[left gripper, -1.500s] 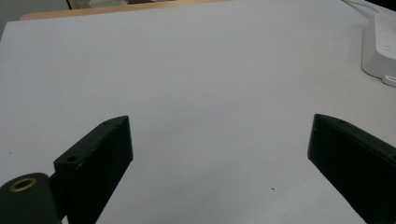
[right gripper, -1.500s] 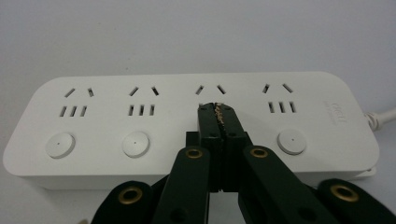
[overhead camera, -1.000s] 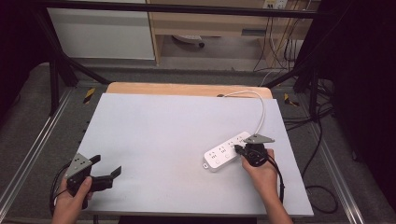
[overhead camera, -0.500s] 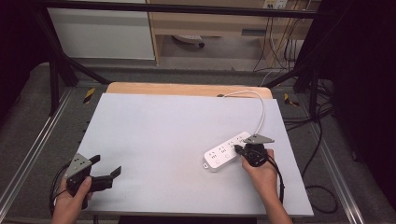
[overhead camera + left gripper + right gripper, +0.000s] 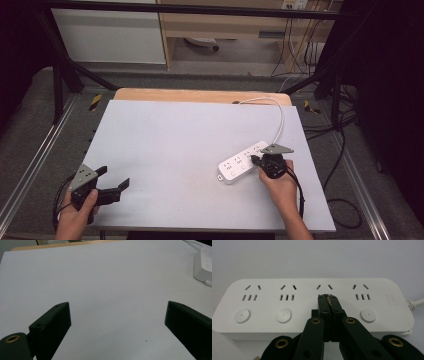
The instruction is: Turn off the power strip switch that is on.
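The white table (image 5: 190, 145) spreads under me. The white power strip (image 5: 244, 161) lies toward four o'clock from its centre, its cord (image 5: 279, 117) running off toward twelve. My right gripper (image 5: 328, 298) has its jaws pressed together, empty, tips over the strip's third button. My left gripper (image 5: 114, 187), at seven o'clock, gapes wide, holding nothing.

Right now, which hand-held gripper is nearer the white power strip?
Right. The right hand-held gripper is at the power strip, jaws closed over it; the left hand-held gripper sits far across the table, open.
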